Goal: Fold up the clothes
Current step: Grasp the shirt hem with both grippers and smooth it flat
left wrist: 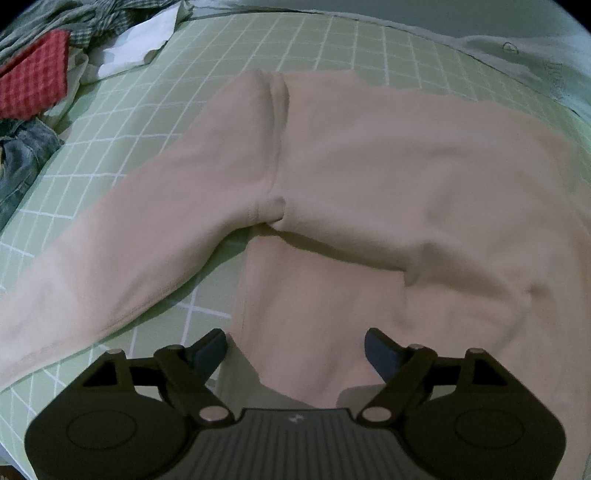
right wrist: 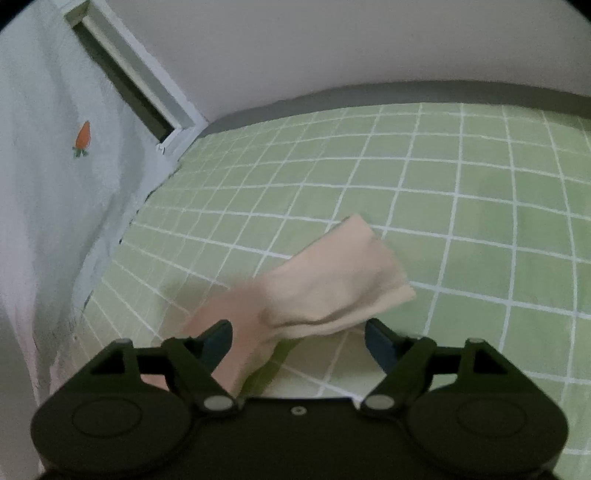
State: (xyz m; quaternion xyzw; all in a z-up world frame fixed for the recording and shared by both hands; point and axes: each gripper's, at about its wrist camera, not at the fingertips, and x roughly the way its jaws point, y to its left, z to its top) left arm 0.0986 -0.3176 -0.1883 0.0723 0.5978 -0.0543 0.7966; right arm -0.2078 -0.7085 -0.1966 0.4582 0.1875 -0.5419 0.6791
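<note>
Jaws wide apart on both tools: the left gripper (left wrist: 294, 345) hangs over a pink garment (left wrist: 369, 177), its blue-tipped fingers (left wrist: 210, 349) spread to either side of the cloth's near edge and closed on nothing. The right gripper (right wrist: 298, 338) is likewise spread and empty-handed, with a blurred pink sleeve end (right wrist: 332, 273) lying just ahead of it and running back past the left finger (right wrist: 218, 341).

In the left wrist view the garment lies spread across a bed under a green sheet (left wrist: 332, 48) gridded with white lines. One sleeve (left wrist: 110, 258) stretches out flat toward the lower left. A seam runs down the middle, and the right side of the cloth is doubled over itself, casting a shadow on the layer beneath.

At the top left corner of that view sits a heap of other clothes: a red checked piece (left wrist: 33, 85), a plaid piece (left wrist: 92, 22), something white (left wrist: 140, 40) and blue denim (left wrist: 26, 155) at the sheet's edge. Pale bedding (left wrist: 517, 44) borders the sheet along the top right.

The right wrist view shows the sheet reaching back to a plain wall (right wrist: 332, 48). On the left hangs pale fabric printed with a small orange carrot (right wrist: 82, 138), beside a white-framed opening (right wrist: 129, 74).
</note>
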